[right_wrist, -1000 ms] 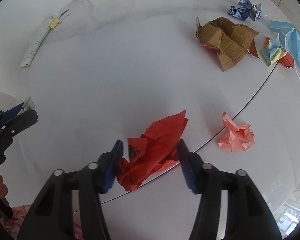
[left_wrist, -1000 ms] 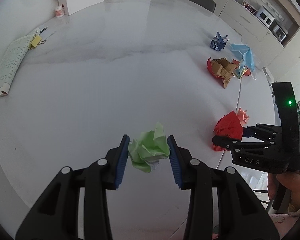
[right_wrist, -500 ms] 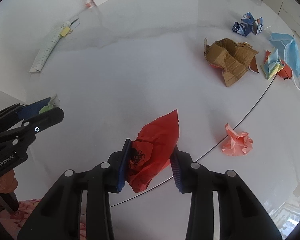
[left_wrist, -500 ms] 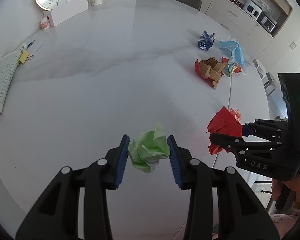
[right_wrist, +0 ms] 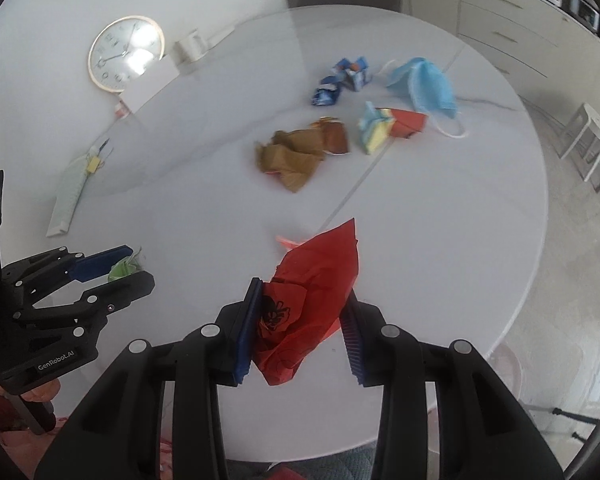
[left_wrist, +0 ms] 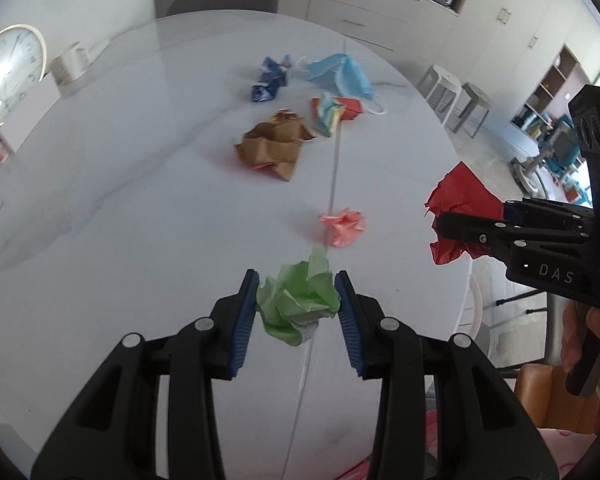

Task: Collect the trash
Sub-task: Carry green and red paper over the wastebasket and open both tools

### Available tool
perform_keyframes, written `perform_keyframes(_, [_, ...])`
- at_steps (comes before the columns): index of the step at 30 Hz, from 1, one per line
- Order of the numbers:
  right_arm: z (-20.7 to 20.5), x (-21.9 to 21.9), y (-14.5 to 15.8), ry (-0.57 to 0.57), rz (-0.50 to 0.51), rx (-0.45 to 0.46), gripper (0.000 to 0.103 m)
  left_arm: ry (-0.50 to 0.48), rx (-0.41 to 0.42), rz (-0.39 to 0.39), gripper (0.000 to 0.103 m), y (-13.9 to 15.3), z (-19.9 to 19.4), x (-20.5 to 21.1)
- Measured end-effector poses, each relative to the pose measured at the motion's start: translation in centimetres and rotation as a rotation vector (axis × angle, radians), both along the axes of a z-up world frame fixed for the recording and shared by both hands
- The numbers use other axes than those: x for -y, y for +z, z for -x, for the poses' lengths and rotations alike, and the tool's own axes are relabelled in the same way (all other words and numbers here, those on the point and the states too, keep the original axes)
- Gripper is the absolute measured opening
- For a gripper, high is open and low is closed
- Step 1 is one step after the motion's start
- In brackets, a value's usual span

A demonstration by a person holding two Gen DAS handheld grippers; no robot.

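Left wrist view: left gripper [left_wrist: 298,304] clamped fingers on the green paper wad [left_wrist: 298,300], held above the white worktop [left_wrist: 140,208]. Pink wad [left_wrist: 343,226] at 12 o'clock of it, brown cardboard scrap [left_wrist: 274,147] further out.

Right wrist view: right gripper [right_wrist: 302,322] squeezed fingers around the red paper [right_wrist: 308,300], off the worktop. Blue mask [right_wrist: 424,86] out at 1 o'clock, clock [right_wrist: 126,53] around 10.

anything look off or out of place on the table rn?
Only the litter itself. Still on the white table: a pink paper wad, torn brown cardboard, a blue wrapper and a face mask, clustered toward the far side. Nothing spilled or tipped.
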State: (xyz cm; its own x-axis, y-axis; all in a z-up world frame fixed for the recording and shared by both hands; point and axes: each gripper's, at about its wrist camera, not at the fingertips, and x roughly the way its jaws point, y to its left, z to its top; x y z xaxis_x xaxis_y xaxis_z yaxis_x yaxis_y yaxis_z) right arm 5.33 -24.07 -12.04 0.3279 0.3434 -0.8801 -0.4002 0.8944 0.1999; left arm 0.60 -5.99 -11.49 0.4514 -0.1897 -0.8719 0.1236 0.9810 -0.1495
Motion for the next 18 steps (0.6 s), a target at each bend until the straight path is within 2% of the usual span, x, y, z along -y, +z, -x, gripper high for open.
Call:
perform_keyframes(8, [2.5,14.0,-0.1,-0.268,0.0,0.021,0.038,-0.253,0.006,0.017,0.039,0.3,-1.1,13.1])
perform_keyframes(13, [4.2,20.7,-0.5,-0.344,0.013,0.022,0.038,-0.354,-0.056,0.027,0.039,-1.5,-1.1,21.1])
perform_keyframes(18, [5.2,26.0,-1.3,-0.373,0.028,0.0,0.038,-0.436,-0.095,0.042,0.039,-3.9,-1.2,28.7])
